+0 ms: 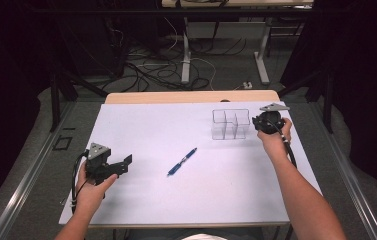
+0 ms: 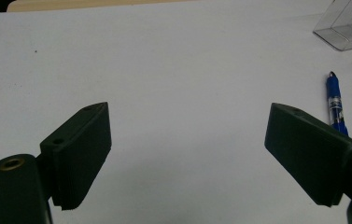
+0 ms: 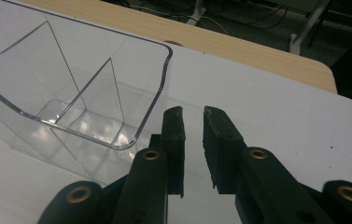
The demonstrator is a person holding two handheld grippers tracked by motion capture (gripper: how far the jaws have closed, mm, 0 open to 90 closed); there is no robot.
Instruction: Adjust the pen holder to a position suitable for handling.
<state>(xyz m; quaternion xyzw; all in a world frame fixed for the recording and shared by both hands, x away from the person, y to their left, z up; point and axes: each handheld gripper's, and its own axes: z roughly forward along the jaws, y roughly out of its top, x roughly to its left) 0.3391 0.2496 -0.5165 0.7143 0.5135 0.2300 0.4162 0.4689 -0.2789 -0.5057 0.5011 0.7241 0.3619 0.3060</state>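
The blue pen (image 1: 182,162) lies mid-frame on the white counter (image 1: 141,125), left of the clear organizer (image 1: 230,123). The left gripper (image 1: 126,161) has its fingers spread wide and empty; the right gripper (image 3: 193,116), beside the organizer, has nearly closed fingers holding nothing. The left gripper should probably straddle the pen's barrel squarely before closing.

Dark room, tangled cables (image 1: 151,70) on the floor (image 1: 226,75) behind the table (image 1: 141,130).

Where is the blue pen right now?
In the high view, the blue pen lies alone mid-table on the white sheet, between the left tongs and the clear organizer.
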